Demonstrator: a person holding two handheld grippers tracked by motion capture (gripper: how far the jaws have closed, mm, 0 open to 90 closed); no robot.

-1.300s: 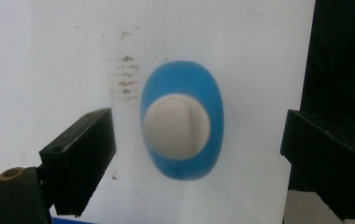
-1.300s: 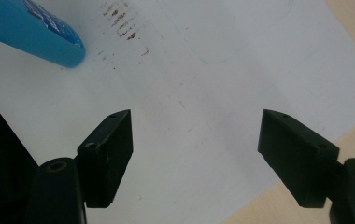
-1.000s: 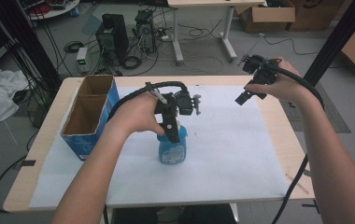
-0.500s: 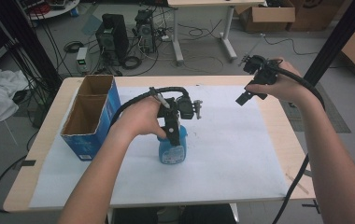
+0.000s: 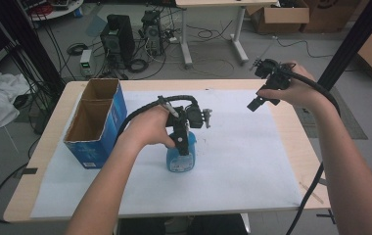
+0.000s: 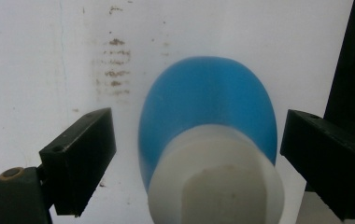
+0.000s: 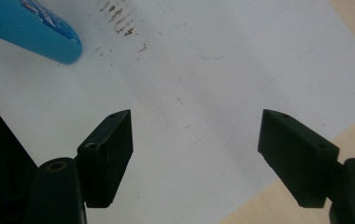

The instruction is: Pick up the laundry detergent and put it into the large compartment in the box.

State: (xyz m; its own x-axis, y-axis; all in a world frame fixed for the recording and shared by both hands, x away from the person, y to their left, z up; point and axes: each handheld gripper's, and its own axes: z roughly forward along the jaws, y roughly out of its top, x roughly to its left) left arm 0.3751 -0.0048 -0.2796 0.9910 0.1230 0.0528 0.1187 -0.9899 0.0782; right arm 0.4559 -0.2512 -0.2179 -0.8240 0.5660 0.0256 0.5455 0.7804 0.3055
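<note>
A blue bottle [image 5: 178, 157] with a white cap stands on the white sheet [image 5: 233, 161] in the middle of the worktop [image 5: 291, 127]. The left tool [image 6: 194, 149] is right over it, wide open, one jaw on each side, not touching. The grab is not done yet. The right tool [image 5: 262, 95] waits up high, open and empty. A blue box [image 5: 96, 122] stands near, maybe for the bottle.

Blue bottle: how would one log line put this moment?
left hand-held gripper: open, straddling blue bottle | right hand-held gripper: open, raised | cardboard box: left
</note>
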